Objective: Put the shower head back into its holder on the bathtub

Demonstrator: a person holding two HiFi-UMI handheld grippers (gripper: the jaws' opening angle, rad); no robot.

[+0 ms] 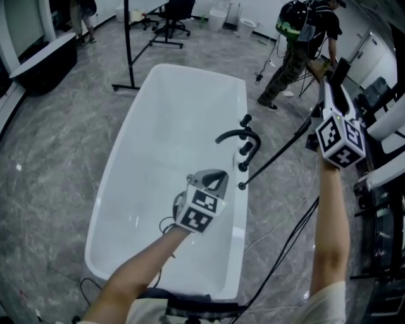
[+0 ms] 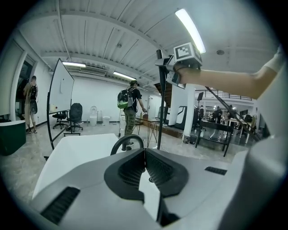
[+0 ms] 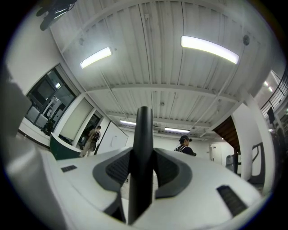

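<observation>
The white bathtub (image 1: 126,183) lies below me, with a black curved faucet (image 1: 237,134) and black fittings (image 1: 242,166) on its right rim. A black hose (image 1: 278,155) runs from the rim up to the slim black shower head (image 1: 338,71). My right gripper (image 1: 330,87) is shut on it, raised to the right of the tub. In the right gripper view the shower head (image 3: 141,148) stands upright between the pads of the right gripper (image 3: 143,155). My left gripper (image 1: 220,177) hovers over the tub near the rim, shut and empty. Its own view shows the left gripper (image 2: 144,155), the faucet (image 2: 127,141) and the shower head (image 2: 161,99).
A person with a backpack (image 1: 304,38) stands beyond the tub on the grey marble floor. A whiteboard stand (image 1: 128,44) and an office chair (image 1: 171,16) are at the far end. Black racks (image 1: 380,190) and cables (image 1: 285,247) crowd the right side.
</observation>
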